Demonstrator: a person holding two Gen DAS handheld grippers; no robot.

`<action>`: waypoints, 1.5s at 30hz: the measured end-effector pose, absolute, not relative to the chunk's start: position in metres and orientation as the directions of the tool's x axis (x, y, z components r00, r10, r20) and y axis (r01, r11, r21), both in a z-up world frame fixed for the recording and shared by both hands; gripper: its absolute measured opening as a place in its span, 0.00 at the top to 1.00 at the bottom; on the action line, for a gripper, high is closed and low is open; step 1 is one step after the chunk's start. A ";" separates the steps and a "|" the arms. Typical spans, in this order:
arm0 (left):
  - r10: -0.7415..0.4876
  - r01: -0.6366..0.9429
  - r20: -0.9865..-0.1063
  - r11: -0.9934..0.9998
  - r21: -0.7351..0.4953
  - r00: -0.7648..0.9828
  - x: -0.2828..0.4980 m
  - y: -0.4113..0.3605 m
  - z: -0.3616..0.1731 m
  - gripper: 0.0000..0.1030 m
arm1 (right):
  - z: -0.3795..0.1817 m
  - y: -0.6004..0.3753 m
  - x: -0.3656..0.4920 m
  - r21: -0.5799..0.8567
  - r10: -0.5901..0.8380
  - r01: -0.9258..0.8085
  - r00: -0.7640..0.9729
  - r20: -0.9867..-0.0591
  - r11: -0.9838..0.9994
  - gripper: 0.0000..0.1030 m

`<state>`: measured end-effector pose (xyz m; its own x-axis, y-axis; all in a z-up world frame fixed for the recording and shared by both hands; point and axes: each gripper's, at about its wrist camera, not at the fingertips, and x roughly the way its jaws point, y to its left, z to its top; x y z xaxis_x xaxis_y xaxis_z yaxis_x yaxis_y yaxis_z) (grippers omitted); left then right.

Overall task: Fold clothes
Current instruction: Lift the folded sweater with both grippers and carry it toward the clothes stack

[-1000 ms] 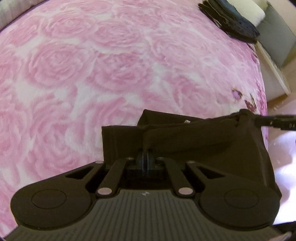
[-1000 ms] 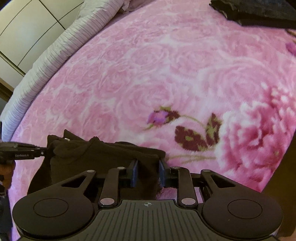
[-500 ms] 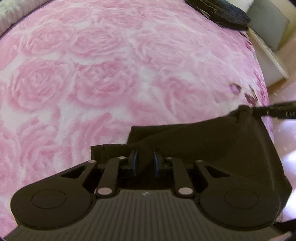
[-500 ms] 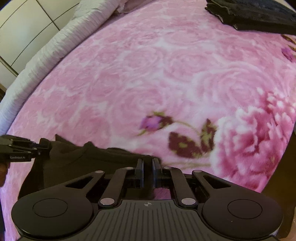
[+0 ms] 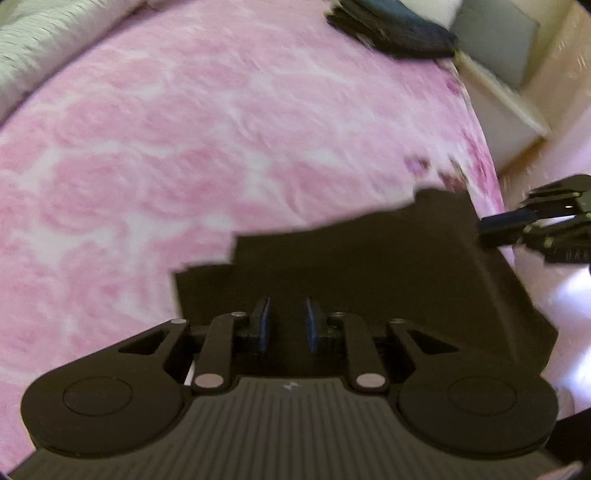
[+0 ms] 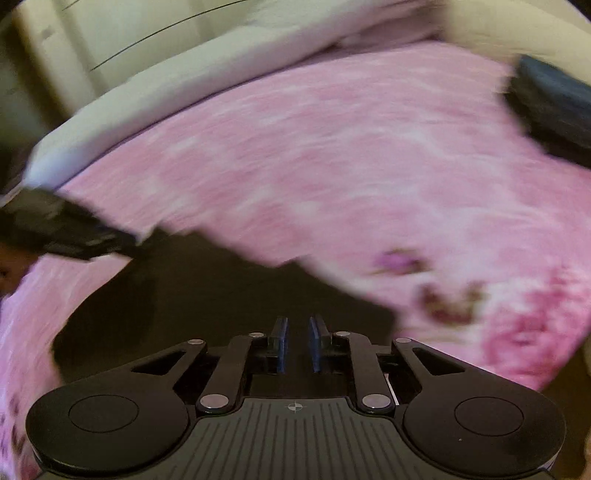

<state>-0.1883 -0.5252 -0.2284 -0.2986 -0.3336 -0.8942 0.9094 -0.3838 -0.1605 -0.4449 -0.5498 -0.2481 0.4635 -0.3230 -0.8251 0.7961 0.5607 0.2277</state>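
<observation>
Fingers of the left gripper stand parted, nothing pinched, over the dark garment. Right gripper, same story: parted, empty, above the garment, which lies flat on the pink rose blanket; folded dark clothes at the far edge.

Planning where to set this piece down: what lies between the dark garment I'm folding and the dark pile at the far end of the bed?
Only bare pink rose blanket separates the dark garment from the pile; the left wrist view shows it.
</observation>
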 end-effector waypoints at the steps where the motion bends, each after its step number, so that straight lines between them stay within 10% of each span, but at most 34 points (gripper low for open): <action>1: -0.323 0.909 -0.903 -0.391 -0.145 -0.283 -0.191 -0.526 -0.241 0.83 | -0.259 -0.546 -0.437 0.226 -0.296 0.786 0.458 -0.838 0.576 0.83; 6: -0.360 0.918 -0.877 -0.350 -0.188 -0.317 -0.173 -0.526 -0.248 0.84 | -0.274 -0.545 -0.438 0.144 -0.323 0.821 0.371 -0.871 0.553 0.60; 20: -0.329 0.844 -0.897 -0.530 -0.083 -0.295 -0.160 -0.418 -0.236 0.88 | -0.271 -0.434 -0.426 0.123 -0.335 0.881 0.299 -0.894 0.458 0.59; 29: -0.550 0.662 -0.807 -0.690 0.294 -0.215 -0.190 -0.353 -0.219 0.38 | -0.257 -0.329 -0.373 -0.361 -0.509 0.538 0.151 -0.848 0.762 0.35; 36: -0.683 0.377 -0.716 -0.706 0.599 -0.142 -0.235 -0.322 -0.262 0.36 | -0.336 -0.312 -0.341 -0.629 -0.651 0.178 0.112 -0.751 0.757 0.35; 45: -0.739 0.229 -0.670 -0.666 0.710 -0.073 -0.233 -0.342 -0.282 0.39 | -0.327 -0.332 -0.354 -0.680 -0.707 0.204 0.126 -0.695 0.705 0.33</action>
<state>-0.2333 -0.3425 -0.2821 -0.0730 -0.7386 -0.6702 0.2287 -0.6665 0.7096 -0.3541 -0.3319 -0.3268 0.1264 -0.7074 -0.6954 0.2042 0.7045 -0.6796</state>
